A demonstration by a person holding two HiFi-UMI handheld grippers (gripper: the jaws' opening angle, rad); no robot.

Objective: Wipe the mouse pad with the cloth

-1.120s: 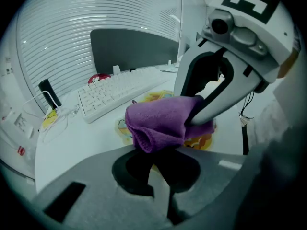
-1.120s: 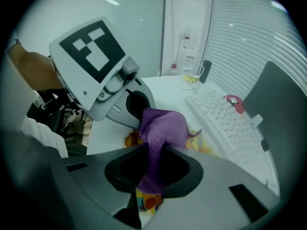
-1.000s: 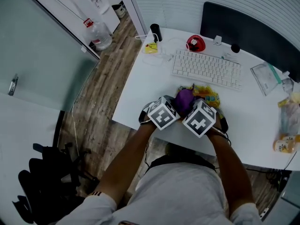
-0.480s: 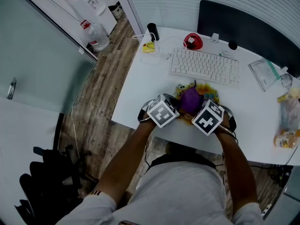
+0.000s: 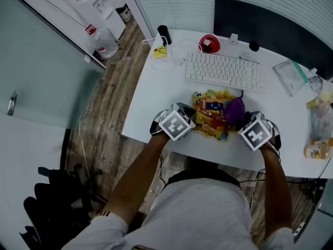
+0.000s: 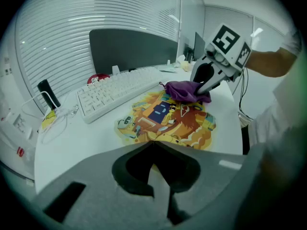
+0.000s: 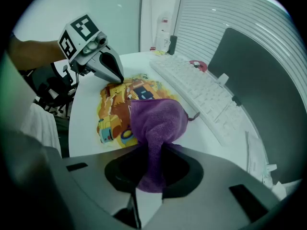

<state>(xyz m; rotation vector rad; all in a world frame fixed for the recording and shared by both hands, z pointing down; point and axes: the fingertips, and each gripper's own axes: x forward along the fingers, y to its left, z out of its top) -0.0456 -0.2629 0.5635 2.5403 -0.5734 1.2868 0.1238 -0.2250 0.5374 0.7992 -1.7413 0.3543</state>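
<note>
White desk point(image 5: 156, 100) fills the middle of the head view, with brown wood floor point(image 5: 112, 108) at its 9 o'clock side. At 12 o'clock, at the far edge of the desk, stands a big dark screen point(image 5: 270, 25). Just in front of the screen lies a white keyboard point(image 5: 223, 72).

At 6 o'clock from the keyboard, close to it, lies the mouse pad point(image 5: 210, 113). It is bright yellow and orange with cartoon pictures, and it lies flat on the desk near the person's edge.

The left gripper point(image 6: 152, 143) is at the pad's 9 o'clock side. Its two jaws are closed together, and their tips touch the pad's edge. I cannot tell if they pinch the edge or just press on it.

The right gripper point(image 7: 151, 152) is at the pad's 3 o'clock side. Its jaws squeeze a purple cloth point(image 7: 156, 121). The cloth bunches up out of the jaws and rests on the pad's 3 o'clock end.

A clear plastic bag point(image 5: 291, 77) lies at 3 o'clock from the keyboard. A small red thing point(image 5: 209, 44) sits at the keyboard's 11 o'clock corner. A black cylinder point(image 5: 164, 34) stands at the desk's 10 o'clock corner, with a small yellow tag point(image 5: 159, 52) just beside it.
</note>
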